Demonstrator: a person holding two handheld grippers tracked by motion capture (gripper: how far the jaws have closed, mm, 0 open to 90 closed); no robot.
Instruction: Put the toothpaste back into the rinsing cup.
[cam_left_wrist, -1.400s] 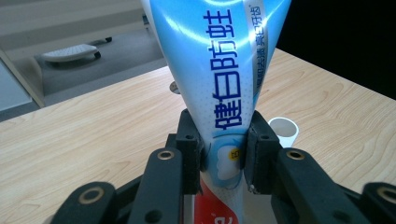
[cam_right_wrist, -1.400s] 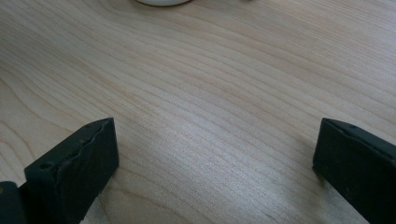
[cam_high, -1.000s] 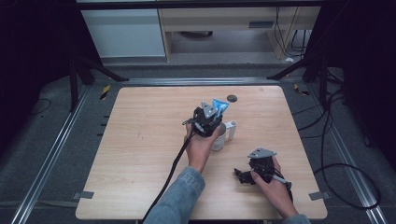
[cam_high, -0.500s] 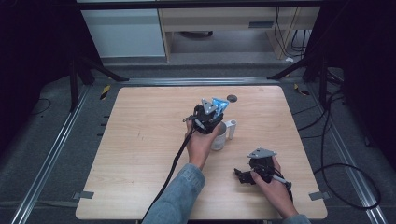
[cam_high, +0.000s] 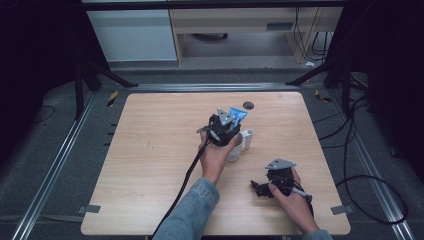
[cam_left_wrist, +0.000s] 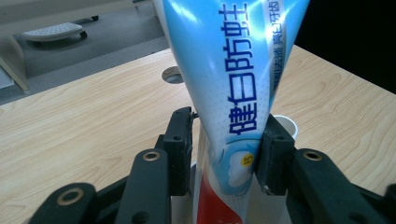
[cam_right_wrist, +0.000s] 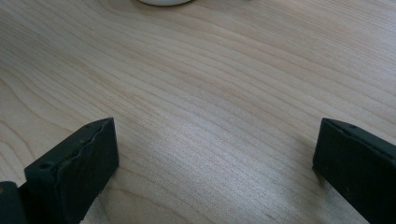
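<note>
High view: your left gripper (cam_high: 235, 121) stands over the white cup (cam_high: 235, 148) near the tabletop (cam_high: 150, 150) centre, with the blue toothpaste tube (cam_high: 238, 114) sticking up out of it past the jaws. Your left hand (cam_high: 216, 156) comes up from the near side of the cup, forearm angled in. The right gripper (cam_high: 260, 189) lies low on the near side of the cup, well apart from it, hand (cam_high: 292, 200) resting on the wood.

Left gripper view: the tube (cam_left_wrist: 233, 84) rises between the jaws, its lower end down in the cup. The jaws have just been opening; there's a gap at the left pad, and the right pad is close or just touching, so the grip looks released. Risk: the tube is tall and leans, so if you pull away sideways a jaw may snag it and tip the cup.

Right gripper view: jaws wide apart, nothing between them but bare wood, cup base (cam_right_wrist: 163, 2) at the far edge.
</note>
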